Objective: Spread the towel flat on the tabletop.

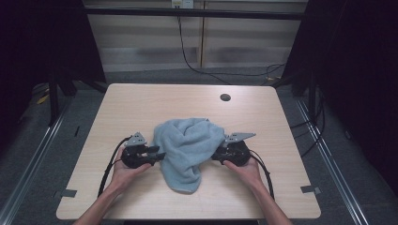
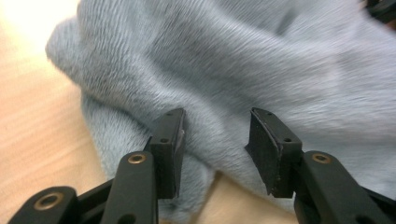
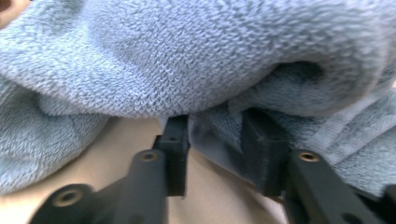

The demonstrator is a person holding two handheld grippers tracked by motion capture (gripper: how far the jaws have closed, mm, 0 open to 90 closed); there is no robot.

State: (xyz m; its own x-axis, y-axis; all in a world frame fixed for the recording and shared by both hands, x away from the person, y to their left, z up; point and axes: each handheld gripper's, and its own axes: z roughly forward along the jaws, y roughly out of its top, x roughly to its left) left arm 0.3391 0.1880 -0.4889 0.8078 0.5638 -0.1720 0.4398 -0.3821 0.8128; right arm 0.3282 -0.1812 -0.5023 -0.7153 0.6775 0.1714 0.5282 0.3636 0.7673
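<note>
**Q:** On the table, where does the towel lie, and where do the grippers sit relative to it?

**A:** On the wooden table (image 1: 141, 103), a pale blue towel (image 1: 187, 145) lies bunched in a loose heap, nearer the person's edge than the far edge. A small dark hole (image 1: 225, 97) in the tabletop sits beyond the towel, well apart from it. The left gripper (image 1: 157, 157) rests just beside the towel's left edge, and the right gripper (image 1: 217, 155) is tucked against its right edge, partly under an overhanging fold.

**Q:** Are the grippers holding the cloth?

**A:** No. In the left gripper view, the jaws stand spread, with a ridge of towel (image 2: 261, 70) between and beyond them, and the pads are not pressing on it. In the right gripper view, the jaws are also spread; a flap of towel (image 3: 187, 60) hangs over their tips and a thin edge lies between them, unpinched.

**Q:** How far along does the work seem?

**A:** Judging from the heap, the towel is crumpled, neither spread flat nor folded. Both grippers are placed at opposite sides, so a grip on each side looks like the next step. Any flattening or folding remains to be done.
</note>
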